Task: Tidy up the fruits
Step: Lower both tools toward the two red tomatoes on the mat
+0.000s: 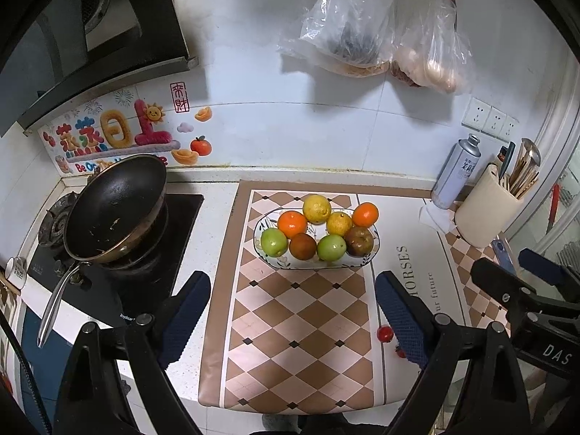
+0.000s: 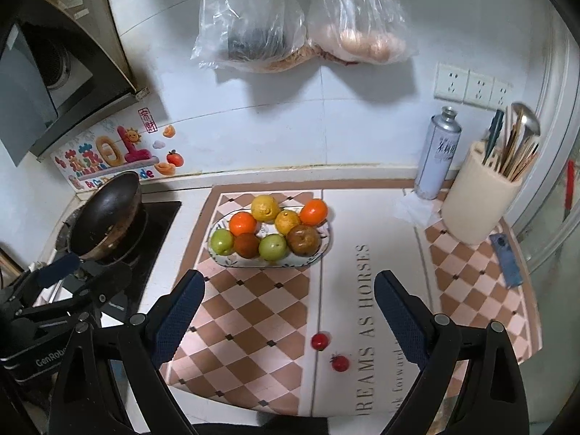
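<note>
Both your jaws stand wide and hold nothing: left gripper [image 1: 293, 320], right gripper [image 2: 290, 320]. Nearest, two cherry tomatoes [image 2: 320, 341] lie loose on the bench just ahead between the right jaws; probably soft and apt to roll, so pinch gently across the middle. Farther ahead, the plate [image 2: 217, 256] holds firmer oranges [image 2: 243, 223], lemons, green fruits.

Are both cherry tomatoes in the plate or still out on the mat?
Out: both cherry tomatoes lie on the mat, apart from the plate.
</note>
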`<state>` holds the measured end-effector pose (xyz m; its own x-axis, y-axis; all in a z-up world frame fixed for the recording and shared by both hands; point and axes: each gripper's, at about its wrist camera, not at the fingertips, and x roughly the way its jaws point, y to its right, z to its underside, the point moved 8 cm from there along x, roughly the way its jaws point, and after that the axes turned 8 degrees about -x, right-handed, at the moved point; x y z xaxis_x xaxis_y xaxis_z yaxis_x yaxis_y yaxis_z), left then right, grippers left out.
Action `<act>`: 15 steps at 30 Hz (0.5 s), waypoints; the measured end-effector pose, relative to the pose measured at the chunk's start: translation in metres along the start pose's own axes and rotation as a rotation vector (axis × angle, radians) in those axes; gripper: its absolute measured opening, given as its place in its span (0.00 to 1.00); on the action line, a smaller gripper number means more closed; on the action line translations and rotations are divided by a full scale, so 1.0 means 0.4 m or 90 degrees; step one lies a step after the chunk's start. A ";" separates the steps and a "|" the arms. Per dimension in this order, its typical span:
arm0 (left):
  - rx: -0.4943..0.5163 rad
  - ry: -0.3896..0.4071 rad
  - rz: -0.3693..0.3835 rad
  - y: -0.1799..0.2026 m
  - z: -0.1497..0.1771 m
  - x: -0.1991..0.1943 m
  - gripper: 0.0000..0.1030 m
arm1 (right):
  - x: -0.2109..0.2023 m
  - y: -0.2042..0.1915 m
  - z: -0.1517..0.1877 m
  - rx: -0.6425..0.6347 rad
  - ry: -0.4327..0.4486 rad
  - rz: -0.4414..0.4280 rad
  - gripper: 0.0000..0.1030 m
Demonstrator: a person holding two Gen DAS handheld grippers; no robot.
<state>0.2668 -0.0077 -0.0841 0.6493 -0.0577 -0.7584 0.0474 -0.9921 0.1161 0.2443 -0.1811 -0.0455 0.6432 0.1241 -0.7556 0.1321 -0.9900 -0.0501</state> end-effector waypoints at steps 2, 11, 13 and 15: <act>0.003 -0.010 -0.001 0.004 0.002 0.010 0.90 | 0.032 0.008 0.011 0.017 -0.020 -0.027 0.94; 0.069 -0.144 -0.051 0.053 0.102 0.223 0.98 | 0.313 0.144 0.232 0.116 -0.197 -0.055 0.75; 0.086 -0.185 -0.052 0.074 0.135 0.285 0.98 | 0.381 0.170 0.306 0.126 -0.243 -0.055 0.68; 0.093 -0.226 -0.044 0.096 0.166 0.335 0.98 | 0.442 0.188 0.380 0.137 -0.291 -0.059 0.58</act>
<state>0.3053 -0.0609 -0.2240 0.3435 0.0008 -0.9391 -0.0433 -0.9989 -0.0167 0.2531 -0.2439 -0.2822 0.2344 0.2170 -0.9476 -0.0166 -0.9737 -0.2271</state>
